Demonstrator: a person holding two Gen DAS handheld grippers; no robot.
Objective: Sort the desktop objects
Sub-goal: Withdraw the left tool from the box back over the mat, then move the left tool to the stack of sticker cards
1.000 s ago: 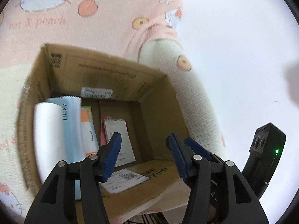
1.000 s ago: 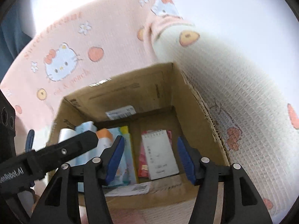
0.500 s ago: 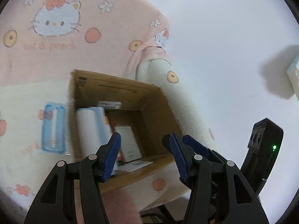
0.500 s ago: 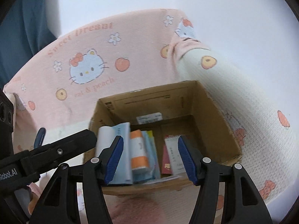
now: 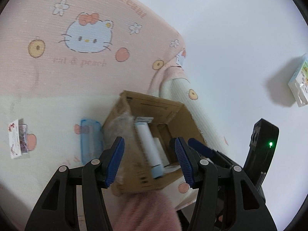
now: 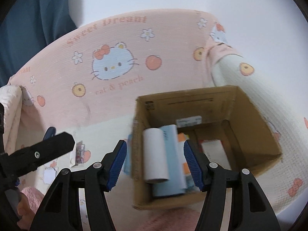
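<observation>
I am looking down at the cardboard box, sitting on the cartoon-printed blanket with a white roll, a light blue packet and a small notepad already lying inside it. Outside the box, just beside its left wall, a blue-rimmed clear case is lying flat, and further left, well apart, a small box of clips is waiting on the blanket.

I am holding the left gripper above the box's near edge with its jaws spread wide and nothing between them. The right gripper is hovering over the roll, equally wide and equally empty.

I judge I am between items: several are binned, two are still out. The next move, as I read it, is swinging the left gripper over to the blue case, dropping low and closing across its narrow width; it is lying flat, so a shallow approach risks sliding it along the soft cloth.
</observation>
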